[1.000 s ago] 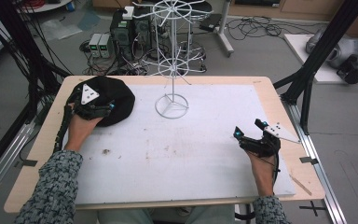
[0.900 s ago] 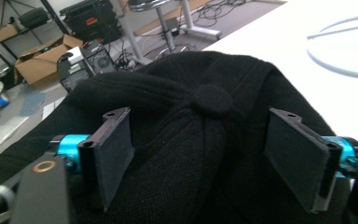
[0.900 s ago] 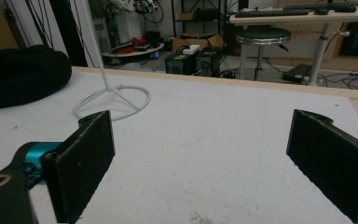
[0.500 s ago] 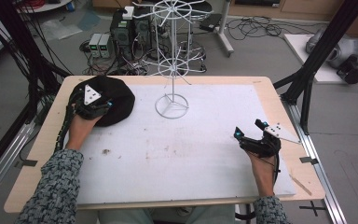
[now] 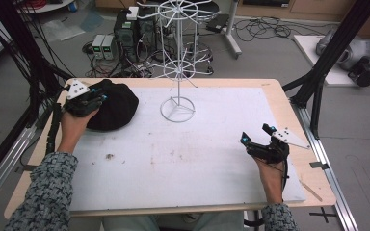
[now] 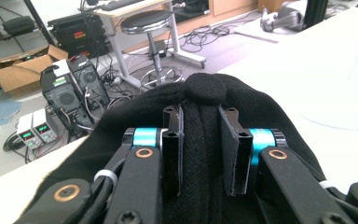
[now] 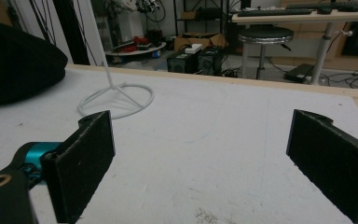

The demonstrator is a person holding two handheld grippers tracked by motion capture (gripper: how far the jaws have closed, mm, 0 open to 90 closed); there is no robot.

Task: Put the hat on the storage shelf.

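While left gripper (image 6: 200,154) pinches one black hat (image 5: 118,103) (just closed), right gripper (image 5: 259,135) gapes, one wire stand (image 5: 177,72).

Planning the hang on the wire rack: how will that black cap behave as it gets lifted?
Likely floppy: the black cap is soft knit, and a fold bunches between the left hand-held gripper pads. Probably light, so it should lift easily, the loose rest sagging. The fuzzy fabric seems unlikely to slip.

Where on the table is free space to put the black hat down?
The wide white mat is bare between the wire stand and the right hand-held gripper. The far left corner is crowded by the black hat and left hand-held gripper.
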